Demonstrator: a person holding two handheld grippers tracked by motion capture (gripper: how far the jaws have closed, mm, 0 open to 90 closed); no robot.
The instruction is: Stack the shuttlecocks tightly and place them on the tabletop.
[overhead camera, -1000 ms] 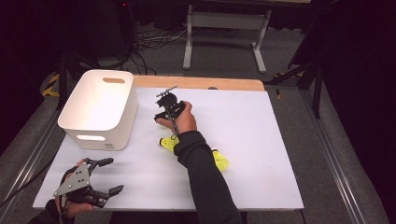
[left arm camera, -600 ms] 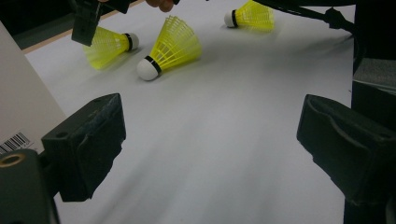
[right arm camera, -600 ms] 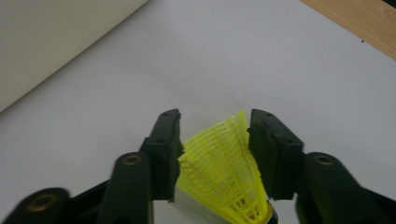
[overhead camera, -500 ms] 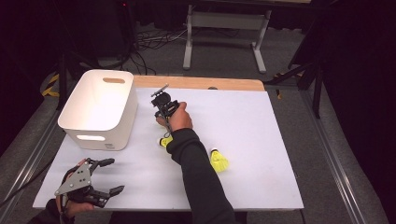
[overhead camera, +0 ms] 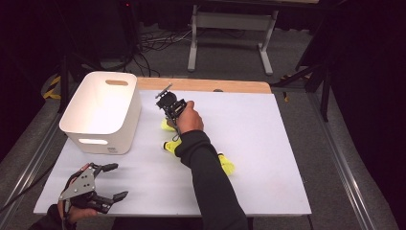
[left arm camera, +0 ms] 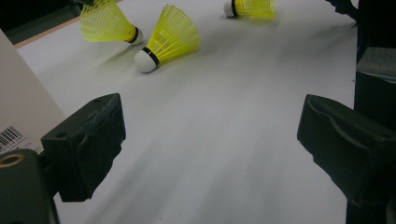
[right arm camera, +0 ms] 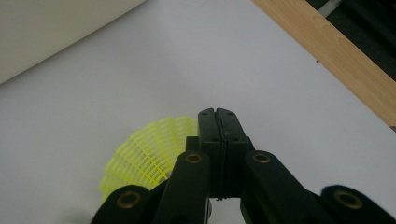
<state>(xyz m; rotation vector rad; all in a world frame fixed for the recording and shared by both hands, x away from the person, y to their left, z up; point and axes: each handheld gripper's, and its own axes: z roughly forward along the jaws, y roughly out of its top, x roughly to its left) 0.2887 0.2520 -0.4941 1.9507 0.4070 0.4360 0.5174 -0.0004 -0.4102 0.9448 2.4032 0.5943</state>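
Three yellow shuttlecocks lie on the white tabletop (overhead camera: 268, 143). The far shuttlecock (overhead camera: 167, 125) (right arm camera: 144, 158) (left arm camera: 105, 23) sits just under my right gripper (overhead camera: 167, 108) (right arm camera: 218, 114). Its jaws have just been closing and now meet, with the skirt's edge running in at the left pad. A second shuttlecock (overhead camera: 171, 145) (left arm camera: 166, 39) lies beside the right sleeve. The third shuttlecock (overhead camera: 226, 164) (left arm camera: 250, 7) is on the sleeve's other side. My left gripper (overhead camera: 116, 181) (left arm camera: 212, 140) rests open at the near left corner, nothing between its jaws.
A white bin (overhead camera: 100, 112) with handle slots stands at the left, close to the right gripper; its wall (left arm camera: 18, 121) is beside my left jaw. A wooden strip (overhead camera: 206, 85) (right arm camera: 336, 60) borders the far edge. Bare tabletop stretches to the right.
The right hand has shifted slightly toward the far left, nearer the bin, and a shuttlecock now shows beside it. The left gripper has stayed put.
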